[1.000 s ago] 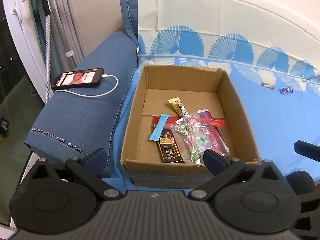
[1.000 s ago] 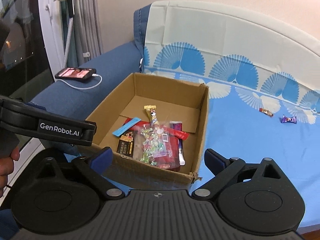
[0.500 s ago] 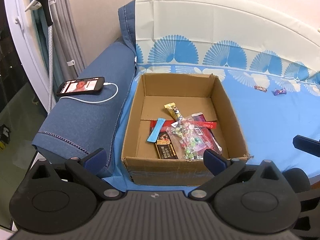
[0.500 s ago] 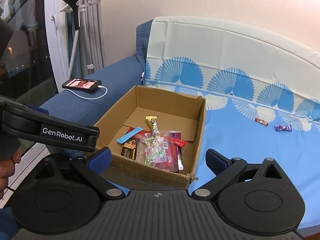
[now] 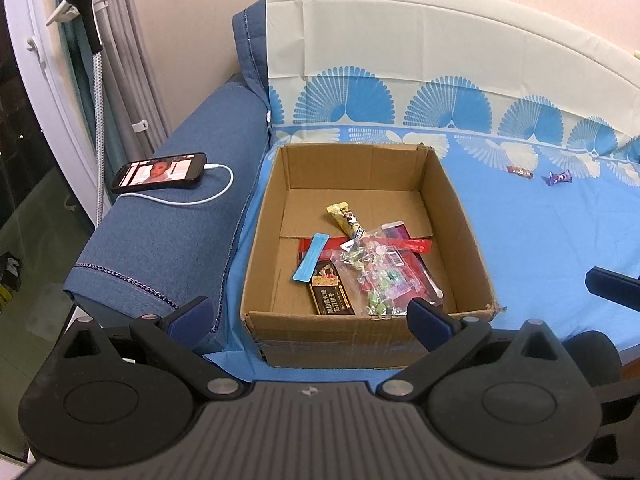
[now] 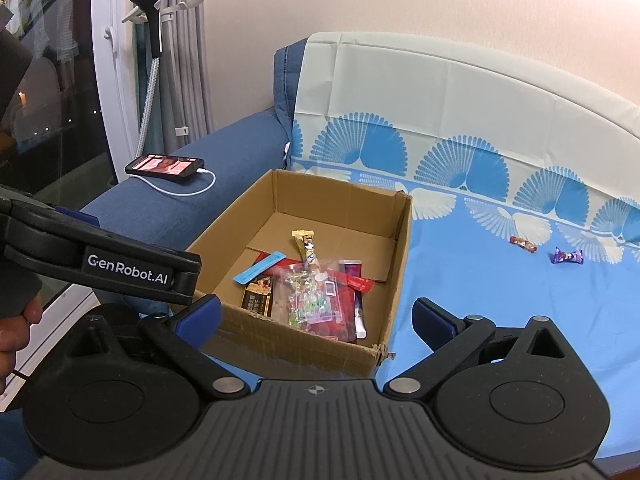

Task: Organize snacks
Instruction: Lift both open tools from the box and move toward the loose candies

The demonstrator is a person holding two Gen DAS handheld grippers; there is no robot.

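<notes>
Eyeing two small twist-wrapped candies [image 6: 524,244] far right on the blue sheet: light, crinkly, pinch mid-body; both grippers' fingers [image 6: 430,319] wide open, empty.

The black two-finger left gripper [image 5: 308,314] is held out level, its blue-padded fingers [image 5: 425,317] spread wide with nothing between them. Beside it, the matching black right gripper [image 6: 316,312] is likewise parted wide and empty, its blue pads [image 6: 430,318] well apart. Seen from the right one, the left tool's black body crosses the lower left of the view, and a bare hand [image 6: 14,334] wraps its handle at the edge, fingers curled round the grip.
</notes>
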